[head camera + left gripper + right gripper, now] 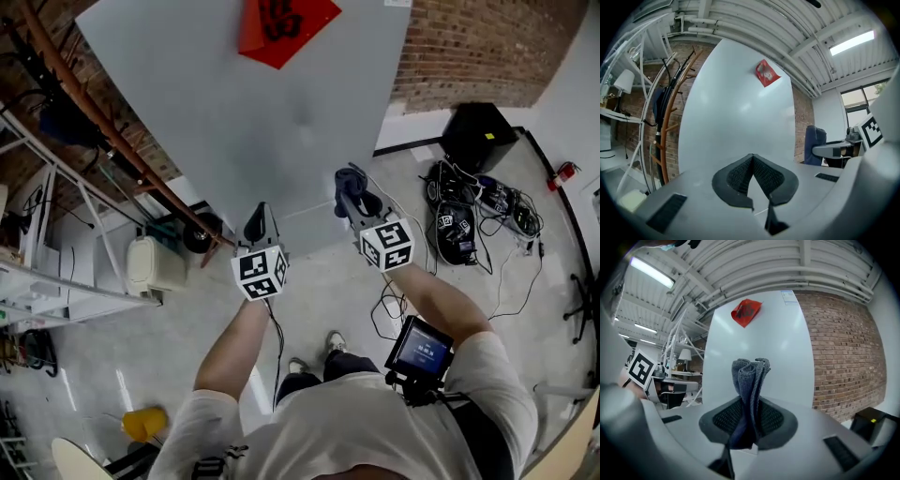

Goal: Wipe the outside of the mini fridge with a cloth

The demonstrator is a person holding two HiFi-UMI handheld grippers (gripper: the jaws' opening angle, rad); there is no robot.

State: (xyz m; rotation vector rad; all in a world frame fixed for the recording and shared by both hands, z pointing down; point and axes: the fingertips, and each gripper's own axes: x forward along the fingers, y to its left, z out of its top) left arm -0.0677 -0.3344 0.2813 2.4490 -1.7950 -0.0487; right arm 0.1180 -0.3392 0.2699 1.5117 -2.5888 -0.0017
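My right tool (749,423) is clenched on the bunched blue-grey cloth (750,376), which stands up out of its jaws. My left tool (752,178) is pinched closed on nothing. The pale grey face of the mini fridge (253,103) stands at twelve o'clock of both tools, close ahead of the cloth. Its red sticker (746,311) sits higher up, at about twelve o'clock.

1. A brick wall (478,47) stands at the back right.
2. A black box (473,141) sits on the floor (337,291) at the wall's foot.
3. Tangled cables (487,211) lie just beside the box.
4. A white plastic canister (155,265) stands by white metal shelving (56,291).
5. A yellow object (143,424) lies at lower left (too small to identify).
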